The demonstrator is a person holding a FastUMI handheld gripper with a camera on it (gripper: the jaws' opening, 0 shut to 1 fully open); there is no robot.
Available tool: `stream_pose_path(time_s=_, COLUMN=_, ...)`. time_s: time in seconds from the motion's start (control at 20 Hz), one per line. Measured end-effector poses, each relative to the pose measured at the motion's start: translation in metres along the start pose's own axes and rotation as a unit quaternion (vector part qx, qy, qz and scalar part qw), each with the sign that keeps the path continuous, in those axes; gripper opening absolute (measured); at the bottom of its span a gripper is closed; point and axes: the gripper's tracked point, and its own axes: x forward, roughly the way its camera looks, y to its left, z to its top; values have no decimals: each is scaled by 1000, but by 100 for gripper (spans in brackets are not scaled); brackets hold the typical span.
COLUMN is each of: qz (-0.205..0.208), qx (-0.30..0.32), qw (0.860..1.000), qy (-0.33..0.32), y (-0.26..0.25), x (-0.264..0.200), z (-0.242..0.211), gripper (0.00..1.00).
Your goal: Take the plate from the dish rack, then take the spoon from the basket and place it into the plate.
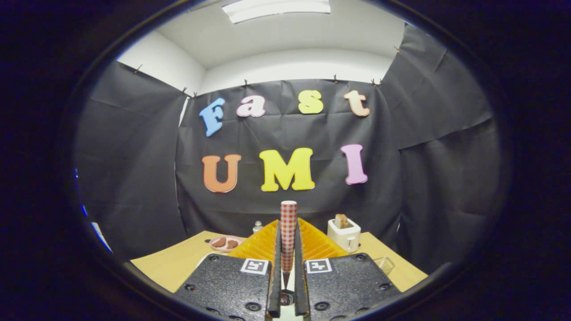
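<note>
While your gripper [287, 263] sits low over the yellow tabletop [178, 263], its two fingers are drawn close and pinch the red-and-white checked plate [288, 232], which you see edge-on as a narrow upright strip. Both fingers press on it, one from each side, and its rim stands up well above the fingertips.

Just beyond the fingers, and partly hidden by them, is the orange-yellow ribbed plastic dish rack [319, 243]. Its slats spread out to either side of the plate. Whether the plate's lower edge touches the rack cannot be told, since the fingers cover that part.

Note the surroundings:
- Beyond the fingers and to the left of the rack lies a small pink round dish [224, 243] with brown pieces on it, flat on the table.
- Behind that dish, near the rack's far left corner, stands a small pale bottle-like item [257, 226]; too small to tell more.
- To the right of the rack stands a cream-white toaster [344, 234] with a brown slice of toast [341, 220] sticking up from its slot. It is just beside the rack.
- Nearer to you, to the right of the right finger, a clear wire-like basket [384, 264] shows on the table; its contents cannot be made out.
</note>
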Motion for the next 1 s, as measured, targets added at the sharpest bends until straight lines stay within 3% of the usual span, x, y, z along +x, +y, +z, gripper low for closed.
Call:
stream_pose_path(time_s=0.25, qz=20, qx=-2, qw=1000, qy=12, y=58, x=4, z=-93, gripper=17)
stream_pose_path(time_s=0.55, qz=-10, qx=23, qw=999, qy=30, y=66, x=4, z=-184, gripper=17)
stream_pose_path(time_s=0.8, qz=-26, qx=34, qw=998, qy=51, y=55, x=8, z=-230, gripper=19)
stream_pose_path(time_s=1.0, qz=-30, qx=39, qw=997, qy=56, y=44, x=6, z=-237, gripper=19)
